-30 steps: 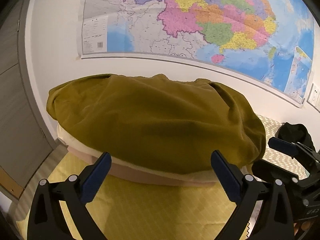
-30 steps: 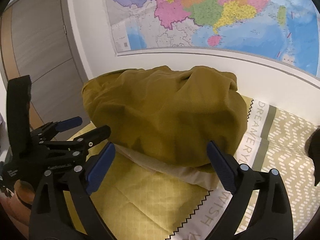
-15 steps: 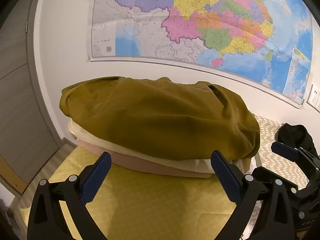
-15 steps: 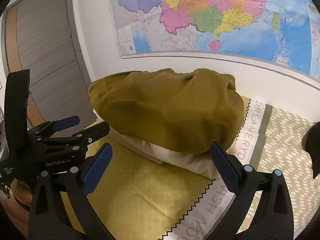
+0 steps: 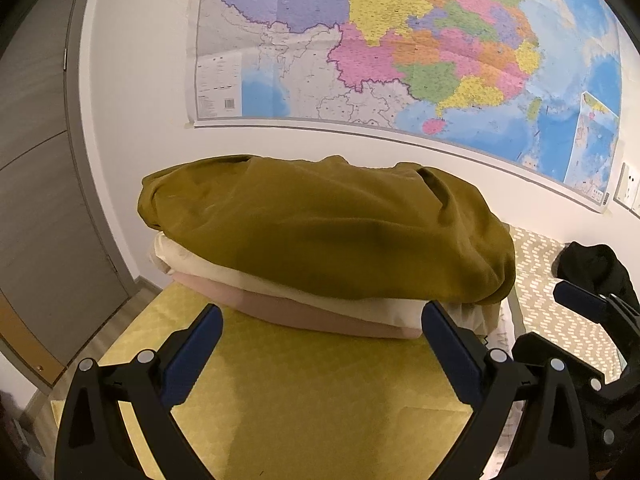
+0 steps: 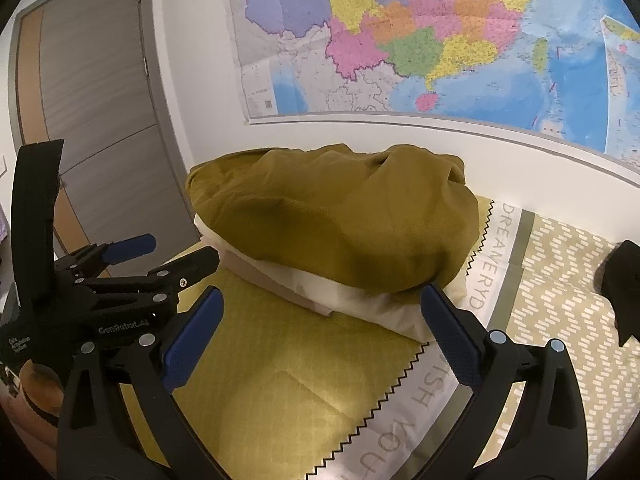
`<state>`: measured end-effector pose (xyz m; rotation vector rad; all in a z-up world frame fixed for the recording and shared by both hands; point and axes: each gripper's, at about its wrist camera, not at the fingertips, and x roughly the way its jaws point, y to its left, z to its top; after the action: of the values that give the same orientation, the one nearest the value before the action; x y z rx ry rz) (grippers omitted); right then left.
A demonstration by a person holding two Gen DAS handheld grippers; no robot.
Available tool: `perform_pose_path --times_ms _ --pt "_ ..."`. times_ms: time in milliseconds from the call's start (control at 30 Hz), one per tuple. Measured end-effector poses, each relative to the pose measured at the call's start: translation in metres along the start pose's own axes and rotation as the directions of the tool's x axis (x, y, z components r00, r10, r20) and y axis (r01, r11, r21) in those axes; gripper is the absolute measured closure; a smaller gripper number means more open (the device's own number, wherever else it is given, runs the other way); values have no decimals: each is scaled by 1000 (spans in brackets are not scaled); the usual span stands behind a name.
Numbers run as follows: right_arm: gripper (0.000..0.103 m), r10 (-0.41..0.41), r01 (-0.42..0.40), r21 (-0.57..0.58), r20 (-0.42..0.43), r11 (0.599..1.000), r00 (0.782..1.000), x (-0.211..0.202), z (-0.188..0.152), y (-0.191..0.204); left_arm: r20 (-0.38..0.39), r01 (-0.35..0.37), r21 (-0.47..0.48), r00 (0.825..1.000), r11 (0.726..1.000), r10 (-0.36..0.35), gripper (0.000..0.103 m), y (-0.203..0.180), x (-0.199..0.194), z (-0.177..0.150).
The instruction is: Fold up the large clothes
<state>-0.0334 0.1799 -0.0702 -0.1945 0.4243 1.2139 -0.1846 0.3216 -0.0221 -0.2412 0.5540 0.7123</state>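
Note:
A folded olive-mustard garment (image 5: 320, 232) lies on top of a stack, over a cream garment (image 5: 304, 292) and a pinkish-beige one (image 5: 304, 314), at the far end of the bed by the wall. It also shows in the right wrist view (image 6: 340, 224). My left gripper (image 5: 320, 344) is open and empty, held back from the stack's near edge. My right gripper (image 6: 320, 328) is open and empty, also short of the stack. The left gripper shows at the left of the right wrist view (image 6: 160, 260).
The bed has a yellow quilted cover (image 5: 320, 400) and a patterned sheet with lettering (image 6: 560, 320). A black garment (image 5: 592, 264) lies at the right. A wall map (image 5: 400, 48) hangs behind. A grey door (image 6: 92, 120) stands at left.
Both grippers have drawn back and up from the stack. The cream and pinkish layers under the olive garment now show more fully.

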Motion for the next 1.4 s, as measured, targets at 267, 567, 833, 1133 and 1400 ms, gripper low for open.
perform_pose_path --times_ms 267,567,833,1133,1400 --pt "6 3 -3 -8 6 1000 1000 -9 -7 7 8 -5 -2 1000 1000 5 7 2 -9 -5" --pt "6 9 -9 -6 8 1000 1000 -17 -12 10 9 -6 -1 1000 1000 6 7 1 -18 -11" --pt "6 18 -18 -3 2 1000 1000 -19 -15 11 -4 -9 -7 1000 1000 9 7 1 -21 -16" --pt "6 22 -22 -4 9 1000 1000 -21 -16 13 1 -17 -6 1000 1000 17 7 3 -25 -18" --pt "6 21 -21 -3 11 1000 1000 -24 -17 16 10 -28 -5 1000 1000 28 7 2 -32 -21"
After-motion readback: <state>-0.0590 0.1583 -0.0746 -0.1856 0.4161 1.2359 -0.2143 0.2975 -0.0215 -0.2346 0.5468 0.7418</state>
